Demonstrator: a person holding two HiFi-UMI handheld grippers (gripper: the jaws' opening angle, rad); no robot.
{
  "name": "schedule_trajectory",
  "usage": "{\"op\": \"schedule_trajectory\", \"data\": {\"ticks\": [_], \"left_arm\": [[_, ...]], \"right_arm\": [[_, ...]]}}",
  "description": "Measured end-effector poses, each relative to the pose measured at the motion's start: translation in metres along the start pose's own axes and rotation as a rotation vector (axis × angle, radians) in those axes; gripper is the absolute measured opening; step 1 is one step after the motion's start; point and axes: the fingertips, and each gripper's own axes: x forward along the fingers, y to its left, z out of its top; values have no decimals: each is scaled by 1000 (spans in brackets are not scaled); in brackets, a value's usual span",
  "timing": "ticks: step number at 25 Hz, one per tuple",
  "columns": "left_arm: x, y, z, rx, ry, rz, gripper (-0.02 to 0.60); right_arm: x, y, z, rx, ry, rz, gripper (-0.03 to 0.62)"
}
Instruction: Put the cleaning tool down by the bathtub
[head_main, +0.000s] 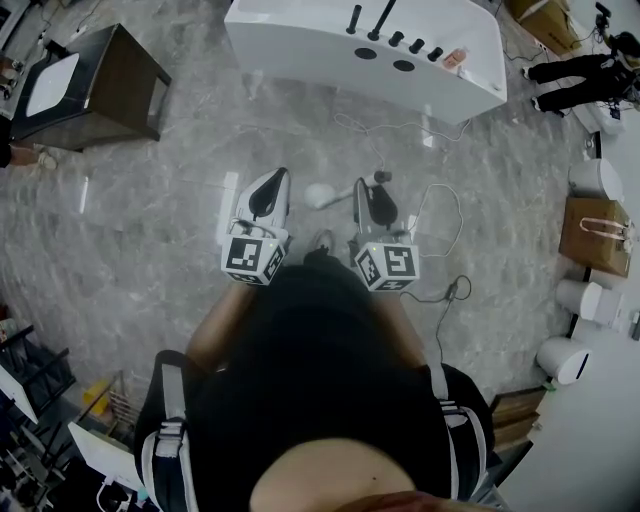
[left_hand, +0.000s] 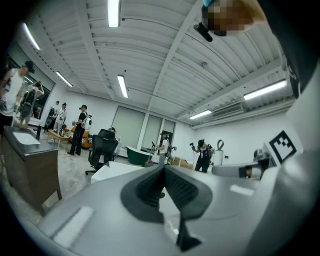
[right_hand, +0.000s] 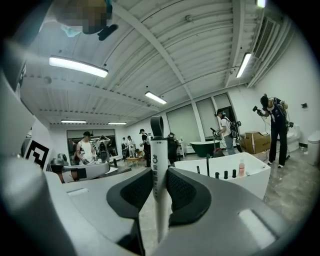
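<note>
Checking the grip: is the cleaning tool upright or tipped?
Upright: the cleaning tool stands vertical, its white handle clamped in the right gripper.

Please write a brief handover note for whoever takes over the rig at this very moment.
Left gripper: shut, empty.
Right gripper: shut on the cleaning tool, whose handle stands upright between its fingers.
Bathtub: white, some way ahead of both grippers.
Done: the tool is in hand.
Left: carry it to the bathtub, set it down beside the tub, then release.
</note>
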Motion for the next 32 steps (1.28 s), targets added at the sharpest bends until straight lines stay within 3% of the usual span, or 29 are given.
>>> {"op": "schedule_trajectory", "data": {"ticks": [14,20,32], "left_arm": [[25,-31,-7,19,-13,121,8],[32,-39,-7,29,-17,144,8],[72,5,-6,14,-27,147,8]], "right_arm": [[5,-49,7,-40,2,120,91],[9,-63,6,-36,7,132,91],[68,-65,5,-49,21,120,91]]}}
